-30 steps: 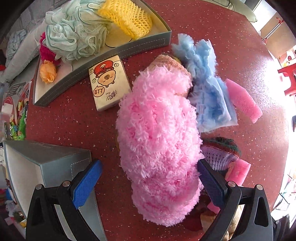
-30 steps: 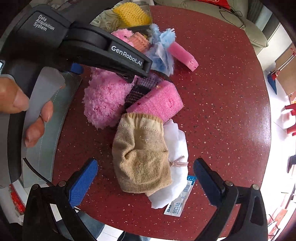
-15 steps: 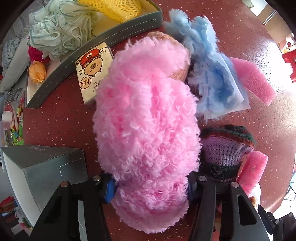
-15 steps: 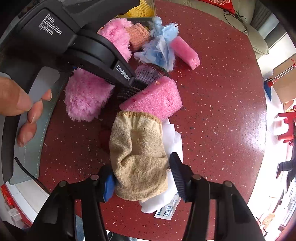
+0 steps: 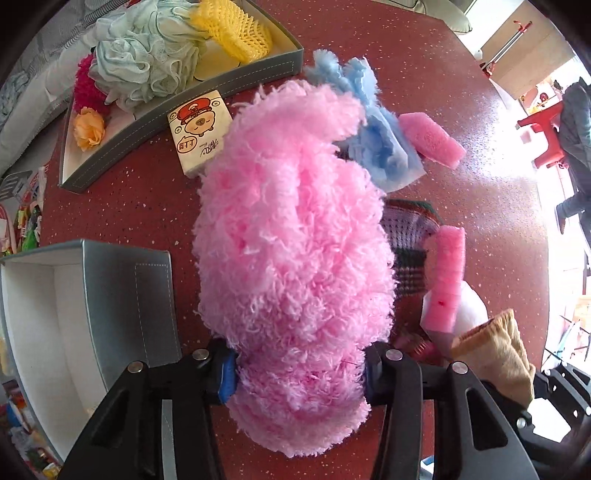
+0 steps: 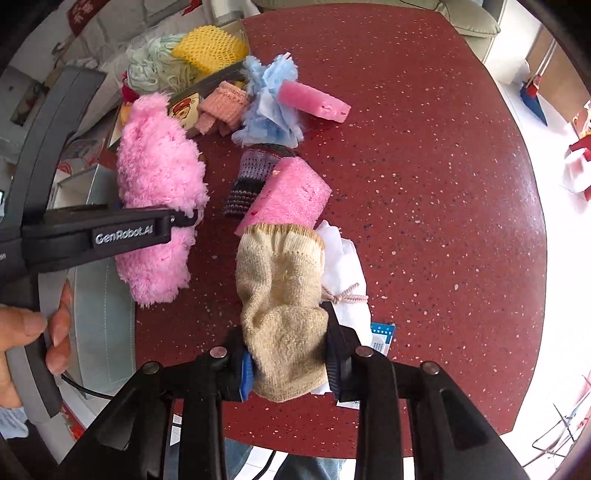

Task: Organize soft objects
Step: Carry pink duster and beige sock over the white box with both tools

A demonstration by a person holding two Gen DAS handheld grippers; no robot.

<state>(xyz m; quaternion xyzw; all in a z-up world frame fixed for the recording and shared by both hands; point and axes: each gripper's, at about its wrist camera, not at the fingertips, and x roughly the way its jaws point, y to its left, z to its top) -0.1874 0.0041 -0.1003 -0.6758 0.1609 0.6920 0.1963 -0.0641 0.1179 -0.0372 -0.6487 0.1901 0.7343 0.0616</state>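
A big pink fluffy slipper (image 5: 295, 229) hangs in my left gripper (image 5: 299, 373), lifted a little off the red table (image 5: 480, 206). Its jaws are closing, and the blue pads (image 5: 227, 374) squeeze the slipper's near end. My right gripper (image 6: 290, 369) is closing on a beige knitted sock (image 6: 280, 291), pressing it from both sides. The sock sits over a white drawstring pouch (image 6: 347, 273). In the right wrist view the pink fluffy slipper (image 6: 155, 184) hangs to the left of the sock.
A curved grey tray (image 5: 177, 118) at the back holds a green bath puff (image 5: 144, 62), a yellow net sponge (image 5: 236, 33) and fabric flowers. An open grey box (image 5: 122, 295) stands at the left. Pink sponges (image 6: 291, 195), a blue fluffy cloth (image 6: 269, 110), a striped knit (image 6: 251, 173) and a cartoon pack (image 5: 199, 136) lie between.
Both grippers went from wide open to squeezing their items. The pink slipper has come up and fills more of the left view. The sock now sits pinched between the right fingers.
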